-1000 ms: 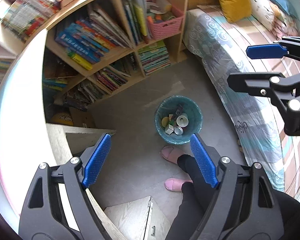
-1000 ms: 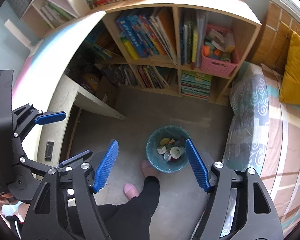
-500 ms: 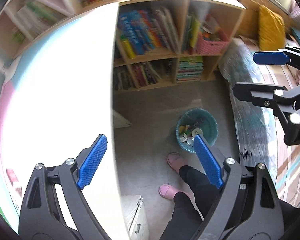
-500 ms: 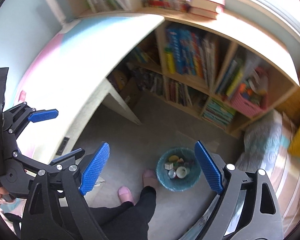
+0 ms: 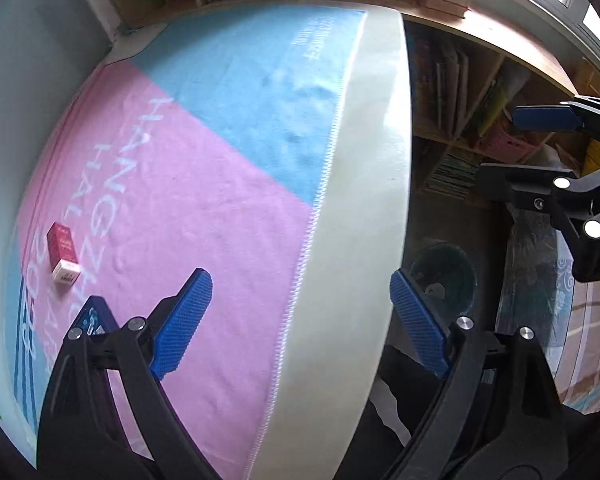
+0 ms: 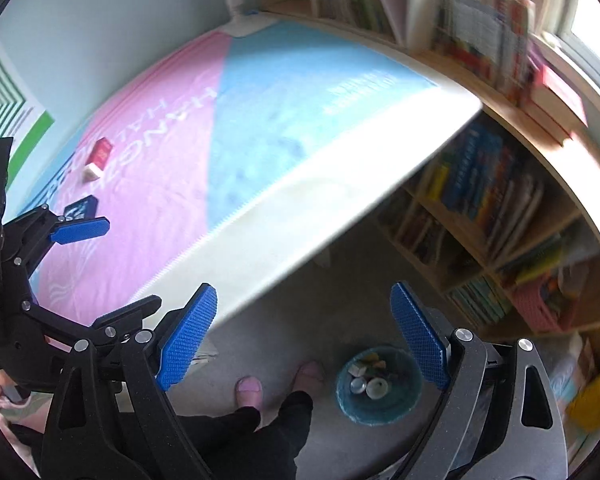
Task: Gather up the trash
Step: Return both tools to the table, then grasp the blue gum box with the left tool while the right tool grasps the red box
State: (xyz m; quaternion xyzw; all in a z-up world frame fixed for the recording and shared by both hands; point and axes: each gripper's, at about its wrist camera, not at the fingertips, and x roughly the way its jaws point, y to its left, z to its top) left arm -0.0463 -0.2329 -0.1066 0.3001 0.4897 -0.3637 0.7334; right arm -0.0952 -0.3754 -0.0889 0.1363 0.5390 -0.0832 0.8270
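Now, left wrist view: the left tool (image 5: 300, 326) hangs over the worktop (image 5: 364, 216), jaws having just spread wide with nothing between them.
Cloth: a pink and blue towel (image 5: 204, 176) covers most of the worktop.
Trash, left view: a small red box (image 5: 63, 253) lies on the towel near its far-left edge, well apart from the tool; a dark blue packet (image 5: 94, 316) shows just behind the left finger.
Bin, left view: the teal basket (image 5: 448, 276) sits in shadow on the floor past the worktop's edge.
Right wrist view: the right tool (image 6: 302, 338) hangs at the worktop's edge, mostly over the floor, jaws likewise just opened wide and empty.
Trash, right view: the red box (image 6: 98, 157) and blue packet (image 6: 82, 208) lie on the towel at the left, beyond the left tool (image 6: 80, 230).
Bin, right view: the basket (image 6: 378, 384), already holding scraps, stands beside the person's slippers (image 6: 249, 390).
Risk, towel: closing low on a flat item could pinch the cloth and drag it, probably shifting the other piece.
Risk, crowding: both tools aim at the same corner and could collide.
Risk, blur: the right view is smeared, so its placement is uncertain.
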